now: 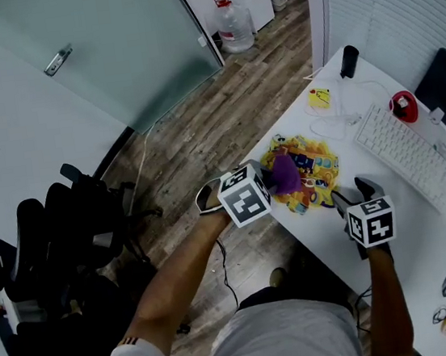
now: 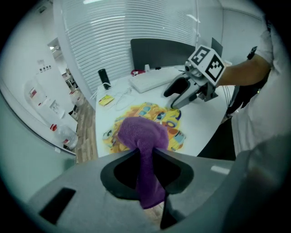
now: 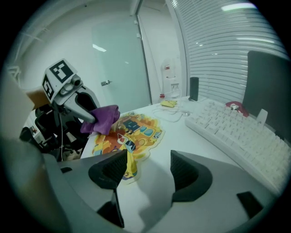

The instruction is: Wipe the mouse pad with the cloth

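Head view: left hand-held gripper (image 1: pixel 274 177) is clamped on the purple cloth (image 1: pixel 285 171), with the cloth bunched at its tip over the near-left part of the mouse pad (image 1: pixel 318 175). I cannot tell whether the cloth touches the pad. The pad lies on the white surface (image 1: pixel 328 236), directly ahead of this gripper. Right hand-held gripper (image 1: pixel 354 194) sits at the pad's opposite, near-right edge. The left one is nearer to the work and carries the cloth.

- Keyboard (image 1: pixel 403 153) lies beyond the right gripper, apart from the pad.
- A loose white cable (image 1: pixel 332 126) lies just past the pad's far edge.

Left gripper view: jaws are together on the cloth (image 2: pixel 143 134), and a tail hangs down between them.

- The colourful pad (image 2: pixel 166 119) spreads ahead and below, with its long axis roughly crosswise to this gripper.
- The right gripper (image 2: pixel 178 96) stands at the pad's far side, tips down by its edge.
- No object lies on the exposed part of the pad.

Right gripper view: jaws are apart with nothing held.

- The pad's near yellow corner (image 3: pixel 129 167) lies just beside the left jaw, and bare surface shows between the two.
- The pad (image 3: pixel 134 128) runs away ahead-left, toward the left gripper (image 3: pixel 84 113) and the cloth (image 3: pixel 101 119).
- Keyboard (image 3: pixel 236 132) is ahead-right, clear of the pad.

Judgement: the wipe likely runs from the left gripper toward the right one. The right gripper is the only thing in that path, and it is placed well to steady the pad's edge. The far cable could snag if a stroke overruns.
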`<state>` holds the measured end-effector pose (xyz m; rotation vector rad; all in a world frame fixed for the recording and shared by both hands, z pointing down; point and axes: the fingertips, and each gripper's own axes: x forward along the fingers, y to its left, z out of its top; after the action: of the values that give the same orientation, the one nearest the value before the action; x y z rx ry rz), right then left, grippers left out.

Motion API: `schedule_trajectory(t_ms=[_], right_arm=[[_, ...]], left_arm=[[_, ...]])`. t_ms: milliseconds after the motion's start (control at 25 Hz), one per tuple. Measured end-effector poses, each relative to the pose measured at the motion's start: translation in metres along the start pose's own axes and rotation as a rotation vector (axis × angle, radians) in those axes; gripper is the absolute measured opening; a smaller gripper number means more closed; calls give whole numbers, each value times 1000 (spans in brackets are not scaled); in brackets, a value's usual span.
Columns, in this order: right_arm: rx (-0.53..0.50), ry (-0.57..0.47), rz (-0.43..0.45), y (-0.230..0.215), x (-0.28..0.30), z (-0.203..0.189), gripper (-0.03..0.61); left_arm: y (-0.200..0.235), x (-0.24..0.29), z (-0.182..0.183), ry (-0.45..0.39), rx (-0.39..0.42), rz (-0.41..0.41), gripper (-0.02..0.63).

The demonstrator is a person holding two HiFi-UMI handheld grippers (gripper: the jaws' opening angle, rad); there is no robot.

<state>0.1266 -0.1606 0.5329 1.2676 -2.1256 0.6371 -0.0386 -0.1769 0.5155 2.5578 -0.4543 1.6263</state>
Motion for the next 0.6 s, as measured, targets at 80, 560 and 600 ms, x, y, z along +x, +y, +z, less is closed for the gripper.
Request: schedule_trajectory(t_ms=[80,560,600], right_arm=[[25,-18,-16,-8,-8,3,258],[147,-56,-93,-46,-18,14,258],[143,-52,-93,-46,-15,17,258]], left_arm=[[-20,7,19,-6,50,-32,83],[-101,50,81,24,234,-183,83],[-102,52,83,27,237,-187,83]])
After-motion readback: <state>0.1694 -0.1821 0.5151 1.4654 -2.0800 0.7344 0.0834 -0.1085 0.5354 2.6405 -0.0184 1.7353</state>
